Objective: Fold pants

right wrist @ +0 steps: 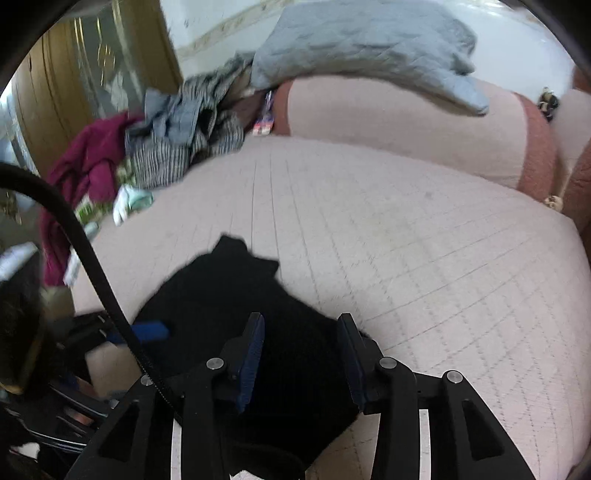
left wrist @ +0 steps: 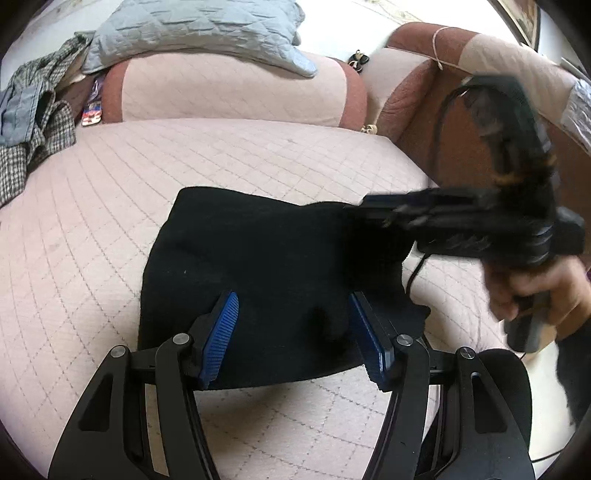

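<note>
Black pants point(left wrist: 258, 266) lie folded into a compact bundle on the pink quilted sofa seat point(left wrist: 92, 221). My left gripper point(left wrist: 293, 321) is open, its blue pads point(left wrist: 221, 332) spread over the near edge of the bundle, nothing between them. My right gripper point(right wrist: 301, 347) is open above the same pants point(right wrist: 229, 302), with nothing between its fingers. In the left wrist view the right gripper point(left wrist: 373, 214) shows blurred at the bundle's far right corner, held by a hand point(left wrist: 535, 291). The left gripper's blue pad point(right wrist: 147, 328) shows in the right wrist view.
A pile of checked, grey and maroon clothes point(right wrist: 166, 136) lies at the seat's left end. A grey quilted pillow point(left wrist: 199, 33) rests on the pink backrest cushion point(left wrist: 229, 92). A brown armrest point(left wrist: 424, 110) bounds the right side. A black cable point(right wrist: 85, 243) crosses the right wrist view.
</note>
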A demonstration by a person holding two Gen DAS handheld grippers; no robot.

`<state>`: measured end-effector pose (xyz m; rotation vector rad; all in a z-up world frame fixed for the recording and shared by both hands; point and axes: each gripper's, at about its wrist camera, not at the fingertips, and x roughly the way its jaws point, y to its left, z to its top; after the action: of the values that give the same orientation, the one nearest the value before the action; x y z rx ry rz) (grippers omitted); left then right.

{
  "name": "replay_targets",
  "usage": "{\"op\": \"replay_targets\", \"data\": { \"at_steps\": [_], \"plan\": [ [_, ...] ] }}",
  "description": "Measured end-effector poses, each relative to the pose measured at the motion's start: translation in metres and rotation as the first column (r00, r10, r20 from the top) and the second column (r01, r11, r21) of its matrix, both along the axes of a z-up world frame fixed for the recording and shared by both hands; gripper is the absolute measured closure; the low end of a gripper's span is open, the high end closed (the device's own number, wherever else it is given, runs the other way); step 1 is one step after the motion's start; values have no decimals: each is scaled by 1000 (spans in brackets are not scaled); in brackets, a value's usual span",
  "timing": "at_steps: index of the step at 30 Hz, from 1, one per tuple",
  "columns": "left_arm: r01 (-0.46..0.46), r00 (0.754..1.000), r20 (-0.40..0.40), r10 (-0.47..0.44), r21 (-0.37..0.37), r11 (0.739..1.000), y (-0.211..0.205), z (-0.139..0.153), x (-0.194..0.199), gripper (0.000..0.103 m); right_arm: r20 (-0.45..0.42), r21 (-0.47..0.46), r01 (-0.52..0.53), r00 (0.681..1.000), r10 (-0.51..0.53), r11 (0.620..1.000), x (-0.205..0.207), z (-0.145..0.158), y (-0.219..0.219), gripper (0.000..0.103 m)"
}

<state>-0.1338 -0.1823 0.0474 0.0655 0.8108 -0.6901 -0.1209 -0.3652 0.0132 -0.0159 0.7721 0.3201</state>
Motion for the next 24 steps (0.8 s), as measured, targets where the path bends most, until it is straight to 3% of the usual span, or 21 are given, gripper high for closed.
{"op": "replay_targets", "data": {
  "at_steps": [1, 2, 4, 7, 11, 14, 16, 19, 24],
  "plan": [
    [-5, 1000, -5, 5, 3, 1000, 0, -1, 1, 42, -13, -19, 2, 1000, -2, 1000, 6, -8, 5, 76],
    [-8, 1000, -4, 8, 2, 1000, 0, 0, 2, 42, -22, -23, 1, 1000, -1, 1000, 11, -12, 7, 91],
    [-14, 1000, 12, 14, 1, 1000, 0, 5, 3, 42, -3, -62, -1, 1000, 0, 998, 14, -8, 16, 95],
    [-31, 999, 17, 31, -1, 1000, -1, 5, 8, 42, 63, -97, 36, 998, -30, 995, 11, 3, 17, 95],
    [-36, 999, 18, 36, -14, 999, 4, 10, 8, 42, 25, -153, 73, 997, -70, 986, 16, -19, 18, 95],
    [-74, 995, 71, 74, -11, 997, 15, 22, 16, 42, 60, -129, 101, 994, -94, 987, 0, -2, 12, 76],
    [-108, 992, 72, 108, -7, 994, 20, 26, 29, 42, 104, -106, 134, 987, -123, 985, -18, 15, 7, 75],
    [-144, 988, 63, 142, 33, 989, 17, 24, 54, 42, 112, -1, 83, 990, -82, 997, -42, 23, 11, 75],
    [-181, 984, 33, 178, 138, 974, 6, -3, 87, 39, 30, 56, 79, 996, -80, 995, -46, -11, 20, 75]
  ]
}}
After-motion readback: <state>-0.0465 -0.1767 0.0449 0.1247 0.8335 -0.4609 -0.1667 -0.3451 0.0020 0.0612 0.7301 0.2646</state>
